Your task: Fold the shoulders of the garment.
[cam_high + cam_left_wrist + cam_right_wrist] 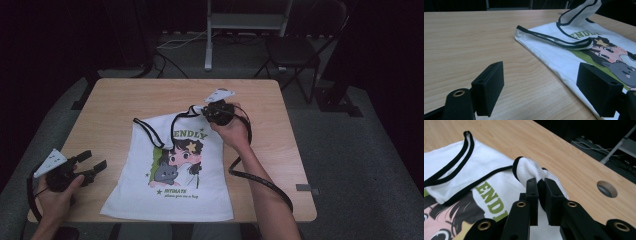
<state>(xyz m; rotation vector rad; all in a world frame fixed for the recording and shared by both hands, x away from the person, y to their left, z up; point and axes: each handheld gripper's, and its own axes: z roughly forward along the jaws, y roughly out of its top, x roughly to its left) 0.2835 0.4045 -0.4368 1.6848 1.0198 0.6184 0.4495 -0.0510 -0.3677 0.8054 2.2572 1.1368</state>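
Observation:
A white sleeveless top [175, 170] with black trim and a cartoon print lies flat across the middle of the wooden table [125, 100]. My right gripper [209, 114] is at its far right shoulder strap, shut on the fabric; in the right gripper view the jaws pinch the bunched white strap [529, 168] and lift it slightly off the table. My left gripper [92, 162] rests near the table's front left corner, jaws wide open and empty, pointing at the top's left edge [544, 53]. The far left strap [564, 43] lies folded on the garment.
A round cable hole [607, 189] sits in the table beyond the strap. A chair [300, 50] and a metal stand [245, 22] are on the floor behind the table. Bare wood [474, 37] stretches left of the garment.

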